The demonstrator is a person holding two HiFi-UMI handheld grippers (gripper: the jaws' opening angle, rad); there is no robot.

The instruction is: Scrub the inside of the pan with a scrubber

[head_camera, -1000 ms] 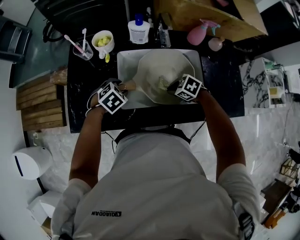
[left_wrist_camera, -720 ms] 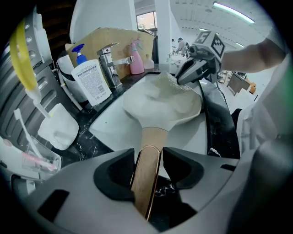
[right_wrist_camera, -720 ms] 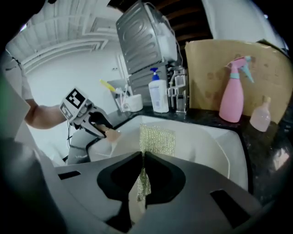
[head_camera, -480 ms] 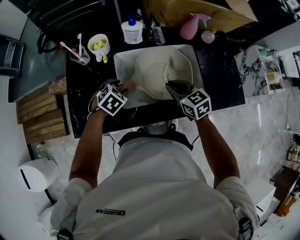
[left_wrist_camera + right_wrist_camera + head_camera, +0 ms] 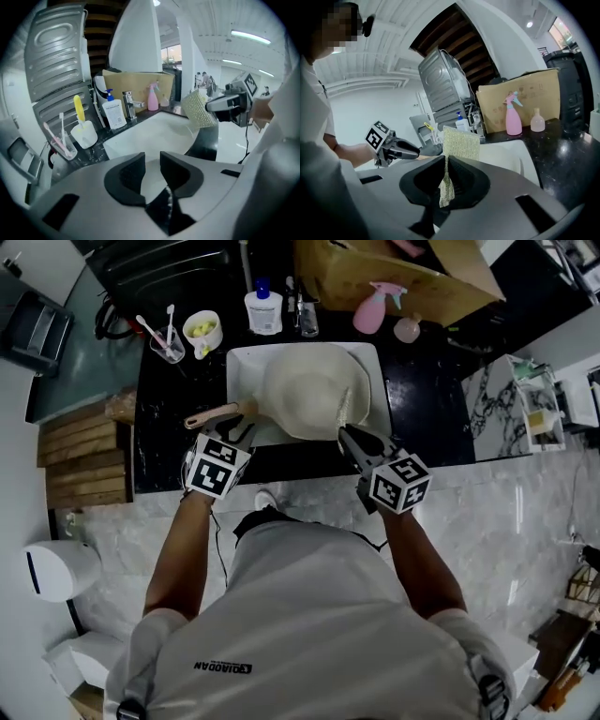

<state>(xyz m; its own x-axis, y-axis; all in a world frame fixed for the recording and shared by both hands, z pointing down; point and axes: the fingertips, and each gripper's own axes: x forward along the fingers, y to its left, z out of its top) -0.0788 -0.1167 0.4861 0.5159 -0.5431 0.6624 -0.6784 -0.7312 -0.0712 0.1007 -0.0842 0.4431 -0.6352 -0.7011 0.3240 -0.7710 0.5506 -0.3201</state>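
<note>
Scrubber [image 5: 461,140] pinched in right tool [image 5: 446,161], clear of pan [image 5: 305,390], scrubbing likely over; left tool [image 5: 152,159] off handle [image 5: 216,414], empty jaws just closing partway.

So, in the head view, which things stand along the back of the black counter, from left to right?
Toothbrush glass → white cup → pump bottle → tap → pink spray bottle → small pink bottle.

Only the white shirt [image 5: 309,615] carries readable print: "QIAODAN".
</note>
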